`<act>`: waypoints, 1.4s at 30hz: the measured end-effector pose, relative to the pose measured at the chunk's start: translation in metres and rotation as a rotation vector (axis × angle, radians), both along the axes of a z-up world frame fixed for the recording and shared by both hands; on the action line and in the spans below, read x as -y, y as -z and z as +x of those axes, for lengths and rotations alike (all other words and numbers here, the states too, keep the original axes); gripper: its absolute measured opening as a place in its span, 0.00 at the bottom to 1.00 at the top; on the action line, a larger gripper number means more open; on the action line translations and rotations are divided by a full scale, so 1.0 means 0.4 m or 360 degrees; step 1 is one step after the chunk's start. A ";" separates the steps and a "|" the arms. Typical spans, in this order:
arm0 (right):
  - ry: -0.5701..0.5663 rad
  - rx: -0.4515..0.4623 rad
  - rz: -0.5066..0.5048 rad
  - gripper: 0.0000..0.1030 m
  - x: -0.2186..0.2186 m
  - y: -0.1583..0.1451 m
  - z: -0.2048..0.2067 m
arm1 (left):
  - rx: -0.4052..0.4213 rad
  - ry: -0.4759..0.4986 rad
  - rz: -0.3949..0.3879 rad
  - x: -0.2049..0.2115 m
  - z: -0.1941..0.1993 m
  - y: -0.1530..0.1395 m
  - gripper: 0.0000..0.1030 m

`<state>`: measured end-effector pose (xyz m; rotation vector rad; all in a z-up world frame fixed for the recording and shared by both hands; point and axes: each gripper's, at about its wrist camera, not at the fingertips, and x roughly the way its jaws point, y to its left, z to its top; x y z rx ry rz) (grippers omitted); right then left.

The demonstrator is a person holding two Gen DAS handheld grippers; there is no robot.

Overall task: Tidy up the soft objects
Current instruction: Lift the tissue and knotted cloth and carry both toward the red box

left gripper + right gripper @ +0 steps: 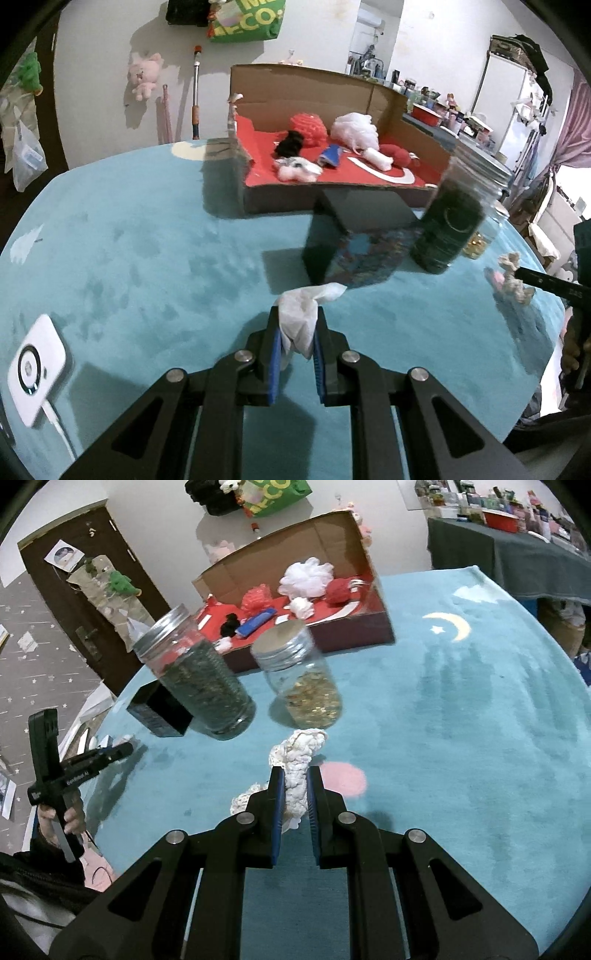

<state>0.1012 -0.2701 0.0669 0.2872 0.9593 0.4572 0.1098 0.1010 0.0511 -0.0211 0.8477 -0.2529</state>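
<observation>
Left claw (297,325) pinching a crumpled white tissue (301,314) between blue pads, lifted above the teal worktop (147,258), on the near side of the cardboard box (317,96). Right claw (295,786) pressed onto a cream knitted cloth (299,764), also nearer than the box, with a loose end trailing down toward the worktop.

Inside the box, on its red lining: a white mesh sponge (354,127), a red mesh sponge (308,127), a black scrap (290,144), a blue piece (330,155), a white roll (378,158) and a red plush lump (400,155).

Just in front of the box: a dark carton (354,240), a jar of dark green leaves (199,679) and a jar of golden bits (306,679), all upright. Far to the box's near left: a white device (35,369) with a cable, lying flat on the worktop.
</observation>
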 end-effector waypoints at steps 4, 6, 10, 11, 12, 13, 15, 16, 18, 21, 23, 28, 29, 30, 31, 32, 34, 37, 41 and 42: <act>0.0027 0.0010 -0.0019 0.11 0.025 0.001 0.006 | 0.0002 0.0015 0.0013 -0.015 0.033 0.002 0.15; 0.0043 0.0011 -0.0022 0.11 0.039 0.002 0.011 | 0.0000 0.0025 0.0019 -0.019 0.048 0.004 0.15; 0.0069 0.0014 -0.0039 0.11 0.066 0.007 0.027 | 0.0003 0.0051 0.0032 -0.028 0.074 0.003 0.15; 0.0073 0.0013 -0.0039 0.11 0.069 0.009 0.030 | 0.0000 0.0058 0.0031 -0.032 0.082 0.002 0.15; 0.0076 0.0013 -0.0039 0.11 0.077 0.010 0.037 | 0.0000 0.0064 0.0030 -0.034 0.089 0.001 0.15; 0.0079 0.0020 -0.0045 0.11 0.082 0.010 0.042 | 0.0001 0.0071 0.0034 -0.037 0.098 0.000 0.15; 0.0082 0.0038 -0.0049 0.11 0.095 0.006 0.056 | 0.0001 0.0079 0.0042 -0.040 0.110 -0.001 0.15; 0.0080 0.0043 -0.0047 0.11 0.099 0.005 0.063 | -0.0001 0.0085 0.0042 -0.042 0.121 -0.002 0.15; 0.0082 0.0059 -0.0062 0.11 0.110 0.000 0.081 | -0.0002 0.0093 0.0045 -0.044 0.134 -0.005 0.15; 0.0086 0.0079 -0.0104 0.11 0.122 -0.011 0.114 | 0.0007 0.0109 0.0052 -0.046 0.155 -0.013 0.15; 0.0080 0.0102 -0.0109 0.11 0.129 -0.022 0.130 | 0.0010 0.0123 0.0040 -0.046 0.167 -0.021 0.15; 0.0037 0.0179 -0.0138 0.11 0.132 -0.059 0.180 | 0.0022 0.0165 0.0030 -0.042 0.192 -0.043 0.15; 0.0021 0.0187 -0.0136 0.11 0.130 -0.064 0.189 | 0.0023 0.0173 0.0028 -0.041 0.197 -0.047 0.15; 0.0005 0.0201 -0.0140 0.11 0.126 -0.069 0.198 | 0.0025 0.0180 0.0027 -0.039 0.201 -0.051 0.15; -0.0011 0.0219 -0.0152 0.11 0.119 -0.075 0.208 | 0.0031 0.0189 0.0033 -0.036 0.208 -0.059 0.15; -0.0031 0.0230 -0.0157 0.11 0.112 -0.080 0.218 | 0.0038 0.0195 0.0040 -0.033 0.211 -0.064 0.15; -0.0061 0.0248 -0.0159 0.11 0.101 -0.087 0.236 | 0.0051 0.0214 0.0049 -0.026 0.221 -0.077 0.15; -0.0097 0.0264 -0.0172 0.11 0.080 -0.095 0.262 | 0.0062 0.0259 0.0051 -0.007 0.239 -0.099 0.15; -0.0144 0.0281 -0.0162 0.11 0.052 -0.107 0.300 | 0.0069 0.0318 0.0067 0.031 0.263 -0.120 0.15; -0.0157 0.0286 -0.0161 0.11 0.044 -0.110 0.310 | 0.0070 0.0332 0.0073 0.042 0.269 -0.124 0.15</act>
